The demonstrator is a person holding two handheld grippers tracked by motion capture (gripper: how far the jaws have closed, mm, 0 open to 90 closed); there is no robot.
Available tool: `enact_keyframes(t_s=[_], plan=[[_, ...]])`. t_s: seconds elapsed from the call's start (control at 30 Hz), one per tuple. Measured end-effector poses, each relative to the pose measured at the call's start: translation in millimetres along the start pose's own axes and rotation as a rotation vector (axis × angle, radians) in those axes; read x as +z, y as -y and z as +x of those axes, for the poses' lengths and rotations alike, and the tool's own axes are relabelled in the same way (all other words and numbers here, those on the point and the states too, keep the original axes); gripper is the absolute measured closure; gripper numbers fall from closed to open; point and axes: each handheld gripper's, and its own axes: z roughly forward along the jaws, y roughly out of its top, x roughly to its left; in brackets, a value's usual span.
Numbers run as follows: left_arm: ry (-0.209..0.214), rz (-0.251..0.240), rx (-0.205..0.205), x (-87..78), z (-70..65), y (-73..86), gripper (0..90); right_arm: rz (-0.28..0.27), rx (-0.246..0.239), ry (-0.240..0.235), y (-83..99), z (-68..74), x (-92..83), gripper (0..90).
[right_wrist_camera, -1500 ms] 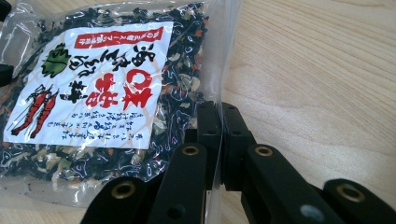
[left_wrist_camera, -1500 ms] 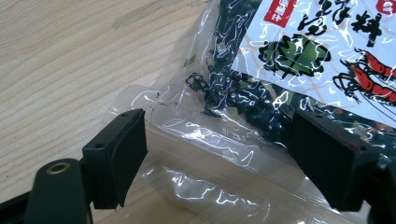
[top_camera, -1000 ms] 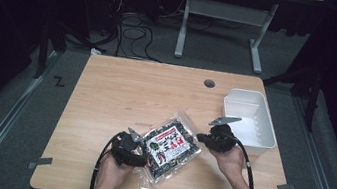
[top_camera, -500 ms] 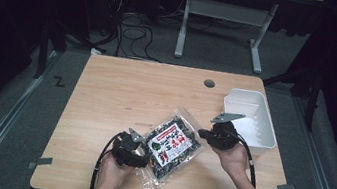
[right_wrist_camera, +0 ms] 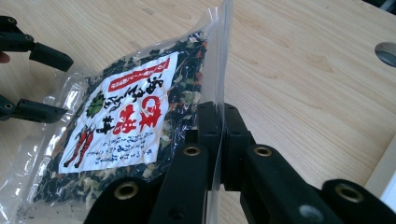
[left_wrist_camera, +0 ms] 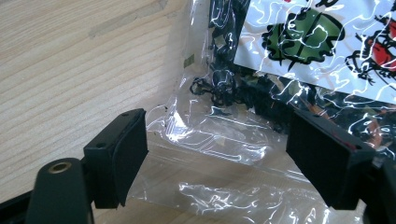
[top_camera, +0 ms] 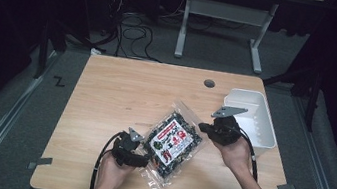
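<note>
I keep the right gripper [right_wrist_camera: 219,140] clamped on the clear edge of the dried-vegetable packet [top_camera: 173,143], tilting it off the table's near middle so the open left gripper [left_wrist_camera: 215,163] can straddle its opposite edge.

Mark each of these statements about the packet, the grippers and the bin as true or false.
1. The right gripper is shut on the packet's clear edge. True.
2. The left gripper is clamped on the packet. False: its jaws stand open with the plastic between them.
3. The white bin holds the packet. False: the packet is over the table.
4. The packet has a white label with red characters. True.
</note>
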Motion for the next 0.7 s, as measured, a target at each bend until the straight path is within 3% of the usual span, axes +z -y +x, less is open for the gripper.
enact_keyframes(t_s=[0.33,0.7], plan=[[-0.011,0.016,0.01,1.4,-0.1,0.2,21.6,-0.036,-0.008,0.015,-11.4,-5.3,-17.2,90.0],[-0.011,0.016,0.012,1.4,0.2,0.2,22.2,-0.08,-0.023,-0.005,-29.2,-6.5,-40.1,90.0]])
